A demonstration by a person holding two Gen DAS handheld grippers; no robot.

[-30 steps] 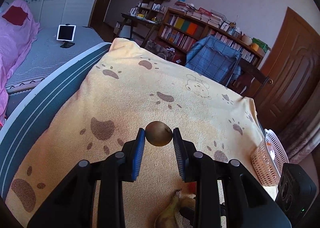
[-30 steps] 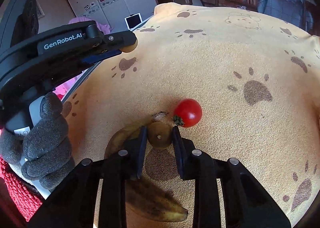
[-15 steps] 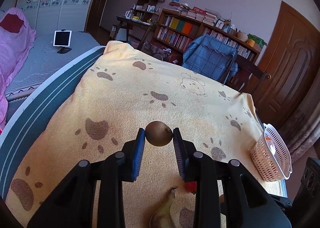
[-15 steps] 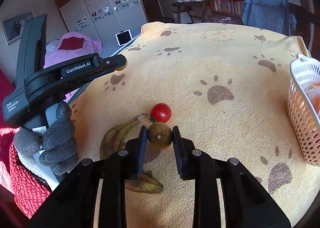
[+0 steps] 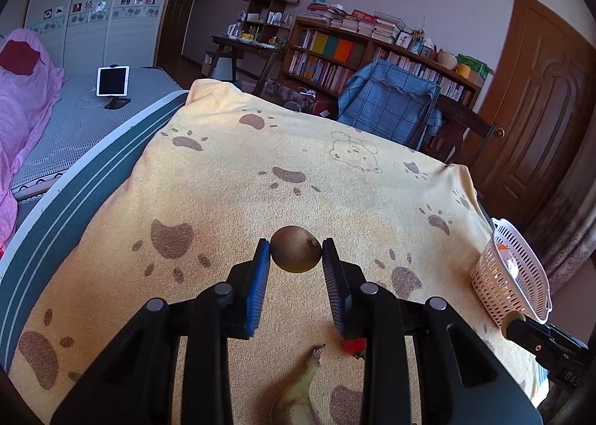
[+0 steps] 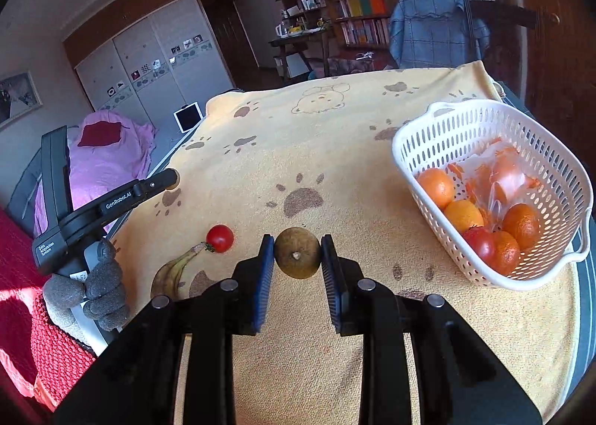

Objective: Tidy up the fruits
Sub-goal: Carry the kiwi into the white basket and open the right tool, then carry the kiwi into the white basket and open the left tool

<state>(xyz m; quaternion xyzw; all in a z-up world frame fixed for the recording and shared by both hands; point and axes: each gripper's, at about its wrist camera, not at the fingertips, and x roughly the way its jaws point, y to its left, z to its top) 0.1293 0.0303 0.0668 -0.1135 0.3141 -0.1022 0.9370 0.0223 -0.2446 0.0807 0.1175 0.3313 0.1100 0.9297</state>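
The right gripper point(image 6: 297, 255) had its two blue pads squeezed on a round brown fruit point(image 6: 297, 252), and the fruit was up off the yellow towel point(image 6: 335, 164). A small pale spot on the fruit faced the camera. The left gripper point(image 5: 296, 255) was squeezed on another brown fruit point(image 5: 296, 249) the same way, held up above the towel too. In the right wrist view, the left gripper point(image 6: 169, 179) showed at the left side, with a hand in a grey glove point(image 6: 87, 292) around its handle.

Under the left gripper, on the towel, lay a banana point(image 5: 298, 399) with its stem end pointing up the picture. In the right wrist view, the banana point(image 6: 175, 270) had dark spots. A little red tomato point(image 6: 219, 238) sat right at the tip of its stem, touching it or almost touching it.

On the right side of the towel stood a white basket point(image 6: 428, 134) with lots of holes in it. Inside it were some oranges point(image 6: 436, 186), one red fruit point(image 6: 480, 241) and a crinkly clear bag point(image 6: 499, 175).

Farther back, past the end of the towel, a blue checked cloth point(image 5: 387, 100) hung over a chair. Behind that were shelves full of books point(image 5: 335, 56)
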